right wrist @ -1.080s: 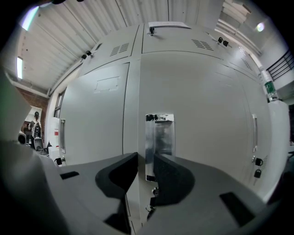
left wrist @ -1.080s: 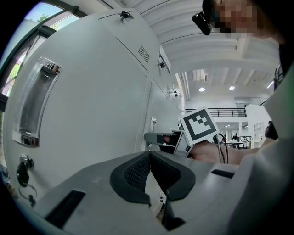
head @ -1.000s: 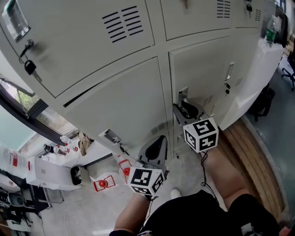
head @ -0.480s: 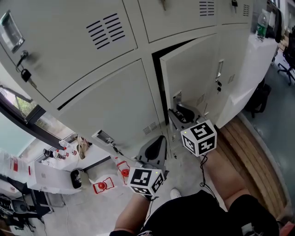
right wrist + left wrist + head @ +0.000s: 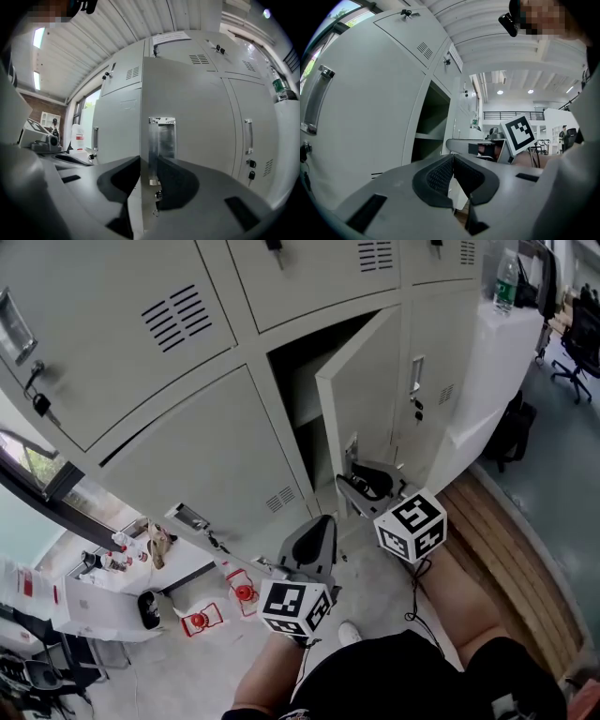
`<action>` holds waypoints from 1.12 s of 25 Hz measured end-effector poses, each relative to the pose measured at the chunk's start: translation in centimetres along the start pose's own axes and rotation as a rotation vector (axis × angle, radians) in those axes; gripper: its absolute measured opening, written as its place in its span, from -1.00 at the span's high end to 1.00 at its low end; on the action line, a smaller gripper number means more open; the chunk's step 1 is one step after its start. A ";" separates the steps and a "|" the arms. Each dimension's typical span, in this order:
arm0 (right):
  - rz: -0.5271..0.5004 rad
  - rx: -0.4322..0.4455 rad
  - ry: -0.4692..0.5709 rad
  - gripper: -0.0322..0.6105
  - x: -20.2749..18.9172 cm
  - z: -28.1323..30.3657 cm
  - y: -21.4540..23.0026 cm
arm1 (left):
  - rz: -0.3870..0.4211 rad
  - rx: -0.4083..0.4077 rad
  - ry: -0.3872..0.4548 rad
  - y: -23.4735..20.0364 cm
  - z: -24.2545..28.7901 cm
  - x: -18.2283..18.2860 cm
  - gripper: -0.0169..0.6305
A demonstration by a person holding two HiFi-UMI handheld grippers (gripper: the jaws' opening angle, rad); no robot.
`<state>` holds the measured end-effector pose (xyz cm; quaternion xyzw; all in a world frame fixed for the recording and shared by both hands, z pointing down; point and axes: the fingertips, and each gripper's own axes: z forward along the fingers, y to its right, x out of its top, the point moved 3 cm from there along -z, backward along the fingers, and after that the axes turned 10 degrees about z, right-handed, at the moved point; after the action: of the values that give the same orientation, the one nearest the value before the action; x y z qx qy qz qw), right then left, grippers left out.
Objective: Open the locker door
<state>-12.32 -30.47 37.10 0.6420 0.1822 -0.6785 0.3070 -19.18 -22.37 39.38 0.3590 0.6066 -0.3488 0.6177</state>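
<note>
The grey locker door [image 5: 367,395] of the lower middle locker stands swung out, showing the dark inside [image 5: 298,395] with a shelf. My right gripper [image 5: 359,477] holds the door's free edge by the recessed metal handle [image 5: 161,140]. In the right gripper view the door [image 5: 187,93] edge runs between the two pads of the right gripper [image 5: 147,171], and the jaws are opening slightly. My left gripper [image 5: 319,531] hangs lower left, away from the door. In the left gripper view the pads of the left gripper [image 5: 452,161] touch, with nothing between them.
Closed lockers surround the open one, some with padlocks [image 5: 39,405]. A white counter [image 5: 511,352] with a green bottle [image 5: 505,279] stands at the right, an office chair [image 5: 577,343] beyond it. Red-and-white items [image 5: 199,620] lie on the floor at the left. The person's legs [image 5: 375,671] are below.
The locker door went from closed to ajar to well open, swinging out toward me with the right gripper on its edge. The left gripper stayed where it was.
</note>
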 end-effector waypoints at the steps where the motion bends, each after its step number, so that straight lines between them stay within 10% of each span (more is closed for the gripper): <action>1: -0.002 0.018 -0.002 0.39 -0.1 -0.6 0.1 | 0.000 -0.004 0.003 0.6 0.1 0.1 0.90; 28: -0.031 0.168 -0.010 0.31 -0.4 -13.2 6.4 | 0.023 -0.032 0.013 13.9 2.5 1.7 0.90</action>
<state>1.88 -26.65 36.95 0.6593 0.1331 -0.6992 0.2424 -5.90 -17.60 38.01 0.3584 0.6119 -0.3294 0.6234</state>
